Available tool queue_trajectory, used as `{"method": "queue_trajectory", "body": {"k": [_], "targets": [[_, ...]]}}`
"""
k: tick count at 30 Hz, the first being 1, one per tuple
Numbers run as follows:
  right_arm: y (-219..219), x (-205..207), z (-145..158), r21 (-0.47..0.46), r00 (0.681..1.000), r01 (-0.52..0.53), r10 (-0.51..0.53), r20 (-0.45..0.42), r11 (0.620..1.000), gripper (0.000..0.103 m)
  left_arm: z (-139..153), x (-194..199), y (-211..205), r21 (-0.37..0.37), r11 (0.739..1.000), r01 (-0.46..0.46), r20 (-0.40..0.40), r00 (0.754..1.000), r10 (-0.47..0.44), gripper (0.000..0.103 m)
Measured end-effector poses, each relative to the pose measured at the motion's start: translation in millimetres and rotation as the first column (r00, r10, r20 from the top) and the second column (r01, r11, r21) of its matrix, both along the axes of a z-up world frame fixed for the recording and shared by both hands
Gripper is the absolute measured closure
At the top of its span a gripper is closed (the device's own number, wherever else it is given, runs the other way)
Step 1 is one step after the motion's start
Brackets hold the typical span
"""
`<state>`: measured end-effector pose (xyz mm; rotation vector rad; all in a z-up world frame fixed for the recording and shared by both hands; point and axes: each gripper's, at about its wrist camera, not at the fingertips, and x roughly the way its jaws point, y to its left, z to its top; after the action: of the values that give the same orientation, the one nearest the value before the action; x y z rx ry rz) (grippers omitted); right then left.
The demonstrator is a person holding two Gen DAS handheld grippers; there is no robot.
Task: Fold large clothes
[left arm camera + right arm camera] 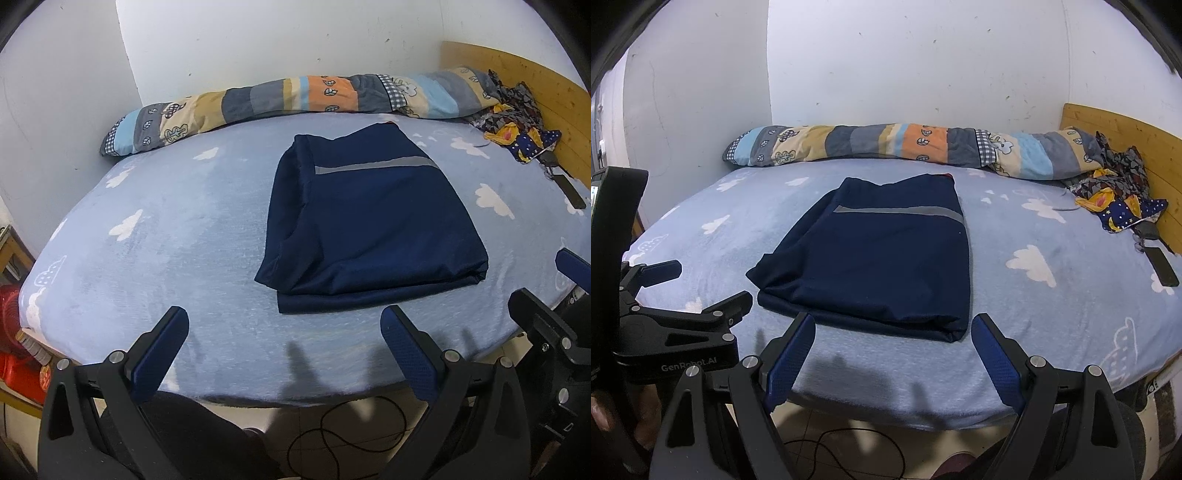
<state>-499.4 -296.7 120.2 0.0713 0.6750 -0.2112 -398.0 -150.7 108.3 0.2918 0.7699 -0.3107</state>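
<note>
**Blue Garment Folded Flat, Both Claws Wide and Empty**

Left claw [284, 332] spread wide over the near edge of the bed [166, 221], holding nothing. Far ahead and to its left, against the wall, a long rolled quilt [258, 99] with many colors. Straight ahead and a bit to the right, apart from the fingertips, the dark blue garment [369, 214], lying flat as a neat pile, grey stripe [373, 166] running across the top layer.

Right claw [894, 328] also spread wide and empty, hanging just short of the pile's near edge. Not touching the cloth. Garment [879, 251] right in front of it, between the two blue pads. Off to the right, by the wooden headboard [1115, 140], a small heap of bright clothes [1115, 192] and a dark flat thing [1163, 269], maybe a phone.

Looks nearly done, or done. Left side of the pile a little puffy and uneven, so maybe one more fold or a tidy-up.

To do it well:
- Come in low and slow.
- Pinch each near corner, all layers together.
- Lift both sides at the same time.
- Lay the near edge over the far edge, corners matched.
- Let go only when flat.
- Careful: slippery cloth, layers may slide apart.
</note>
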Motion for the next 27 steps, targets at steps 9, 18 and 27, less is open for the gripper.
{"method": "queue_trajectory", "body": {"k": [9,18,27], "targets": [[1.0,-0.2,0.9,-0.003,1.0,0.004,-0.004,-0.008,1.0,0.014,0.6,-0.1,-0.3,0.001,1.0,-0.005,-0.001,1.0,0.005,0.0],[2.5,0.7,4.2,-0.002,1.0,0.006,-0.006,-0.011,1.0,0.014,0.3,1.0,0.4,-0.007,1.0,-0.008,-0.006,1.0,0.008,0.0],[2.1,2.3,2.9,-0.002,1.0,0.005,-0.005,-0.013,1.0,0.014,0.5,1.3,0.7,-0.007,1.0,-0.007,-0.007,1.0,0.007,0.0]]}}
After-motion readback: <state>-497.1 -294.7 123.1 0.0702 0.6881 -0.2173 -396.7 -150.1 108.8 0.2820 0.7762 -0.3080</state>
